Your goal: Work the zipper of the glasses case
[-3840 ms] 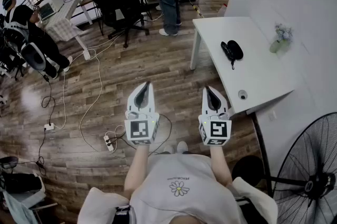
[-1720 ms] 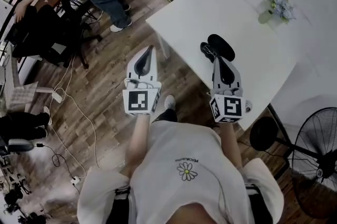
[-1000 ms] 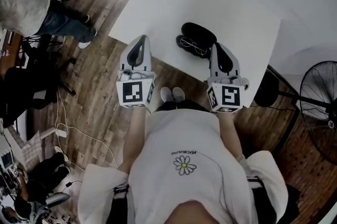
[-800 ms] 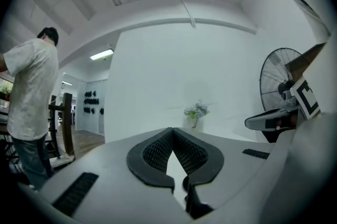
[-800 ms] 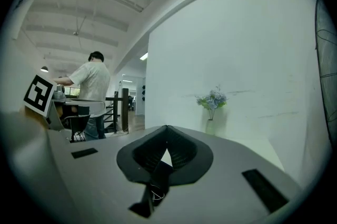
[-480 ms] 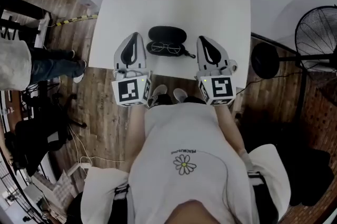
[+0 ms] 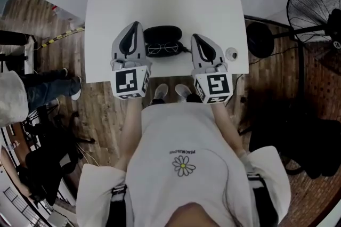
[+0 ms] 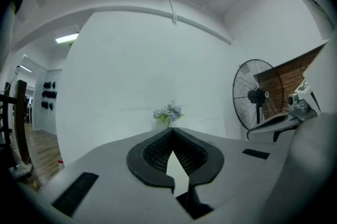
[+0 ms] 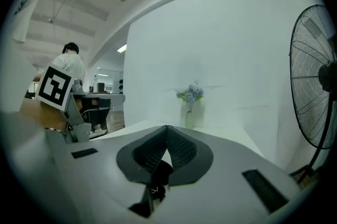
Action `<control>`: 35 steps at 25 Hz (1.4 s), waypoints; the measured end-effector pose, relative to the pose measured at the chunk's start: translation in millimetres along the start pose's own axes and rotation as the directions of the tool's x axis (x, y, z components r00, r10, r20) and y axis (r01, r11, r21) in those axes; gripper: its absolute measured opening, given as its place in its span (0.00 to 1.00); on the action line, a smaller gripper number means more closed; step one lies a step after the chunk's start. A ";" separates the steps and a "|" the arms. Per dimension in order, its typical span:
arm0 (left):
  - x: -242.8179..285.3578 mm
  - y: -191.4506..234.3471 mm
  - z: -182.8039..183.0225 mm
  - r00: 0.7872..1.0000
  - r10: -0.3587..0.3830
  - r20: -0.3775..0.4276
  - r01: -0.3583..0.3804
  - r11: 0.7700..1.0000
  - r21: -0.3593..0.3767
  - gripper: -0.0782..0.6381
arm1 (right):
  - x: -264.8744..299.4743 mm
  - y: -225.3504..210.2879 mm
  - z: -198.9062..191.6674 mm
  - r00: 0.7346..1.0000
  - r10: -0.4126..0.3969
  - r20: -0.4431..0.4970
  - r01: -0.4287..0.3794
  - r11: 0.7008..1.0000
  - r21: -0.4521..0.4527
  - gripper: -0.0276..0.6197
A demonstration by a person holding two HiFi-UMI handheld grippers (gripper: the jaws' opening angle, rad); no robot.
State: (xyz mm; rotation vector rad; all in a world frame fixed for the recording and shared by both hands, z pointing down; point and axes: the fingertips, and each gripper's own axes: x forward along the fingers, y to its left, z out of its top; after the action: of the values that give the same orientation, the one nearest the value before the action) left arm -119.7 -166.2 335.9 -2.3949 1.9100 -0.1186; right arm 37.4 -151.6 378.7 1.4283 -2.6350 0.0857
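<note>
Flanking the open glasses case at the near edge of the table, left gripper and right gripper are both clamped closed, empty. Probably staged so one steadies, one zips.

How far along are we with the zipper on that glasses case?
Done: nothing zipped; the case lies open on the table, glasses inside. In hand: the left gripper and right gripper, both shut and empty, flank the case. Left: take hold of it and zip it shut.
</note>
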 end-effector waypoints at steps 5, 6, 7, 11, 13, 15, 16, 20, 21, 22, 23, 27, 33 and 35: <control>0.3 4.4 -20.0 0.998 -0.045 -0.039 0.044 0.998 -0.034 0.13 | 13.2 27.8 -37.5 0.993 0.051 -0.106 -0.051 0.999 0.007 0.05; -1.1 4.5 -27.4 0.997 -0.055 -0.056 0.052 0.998 -0.041 0.13 | 15.4 34.2 -47.5 0.989 0.065 -0.131 -0.064 0.998 0.013 0.05; -2.0 4.8 -35.6 0.995 -0.065 -0.074 0.062 0.997 -0.047 0.13 | 18.1 40.7 -58.2 0.984 0.080 -0.160 -0.077 0.997 0.020 0.05; 11.3 3.6 -73.8 0.978 -0.130 -0.163 0.127 0.991 -0.028 0.13 | 30.3 60.5 -101.0 0.955 0.123 -0.269 -0.114 0.992 0.049 0.05; 27.4 1.4 -94.1 0.960 -0.176 -0.216 0.180 0.984 0.001 0.13 | 33.6 68.7 -119.5 0.940 0.140 -0.312 -0.126 0.990 0.063 0.05; 45.0 1.0 -112.7 0.937 -0.217 -0.274 0.231 0.973 0.020 0.13 | 35.5 76.3 -134.8 0.925 0.152 -0.349 -0.138 0.988 0.064 0.05; 53.1 1.2 -121.1 0.923 -0.237 -0.303 0.256 0.966 0.024 0.13 | 36.1 79.6 -141.0 0.918 0.157 -0.365 -0.144 0.988 0.061 0.05; 79.5 2.6 -149.5 0.857 -0.304 -0.416 0.345 0.938 0.024 0.13 | 36.5 85.9 -156.1 0.903 0.163 -0.397 -0.153 0.987 0.058 0.05; 85.3 2.3 -156.6 0.835 -0.322 -0.447 0.365 0.931 0.011 0.13 | 36.3 85.7 -157.9 0.903 0.163 -0.398 -0.152 0.987 0.059 0.05; 90.6 1.7 -163.3 0.811 -0.340 -0.476 0.383 0.924 -0.008 0.13 | 35.7 85.4 -159.0 0.902 0.164 -0.400 -0.152 0.986 0.061 0.05; 94.9 1.1 -169.3 0.787 -0.356 -0.503 0.396 0.918 -0.030 0.13 | 35.1 85.3 -160.0 0.901 0.165 -0.402 -0.152 0.986 0.063 0.05; 100.4 -1.4 -188.8 0.712 -0.395 -0.580 0.422 0.901 -0.096 0.13 | 32.5 88.3 -167.8 0.898 0.166 -0.407 -0.150 0.986 0.072 0.05; 81.9 -14.6 -197.9 0.641 -0.440 -0.630 0.465 0.875 -0.138 0.13 | 29.8 88.3 -168.1 0.905 0.167 -0.391 -0.143 0.986 0.090 0.05; 73.3 -22.8 -194.8 0.630 -0.459 -0.626 0.485 0.862 -0.145 0.13 | 31.4 85.7 -165.3 0.912 0.165 -0.376 -0.140 0.986 0.093 0.05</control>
State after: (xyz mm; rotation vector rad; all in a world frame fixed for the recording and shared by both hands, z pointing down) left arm -102.3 -234.8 532.9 -3.0260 1.3119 -1.1454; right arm -35.0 -111.3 548.4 1.0835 -2.4258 0.4252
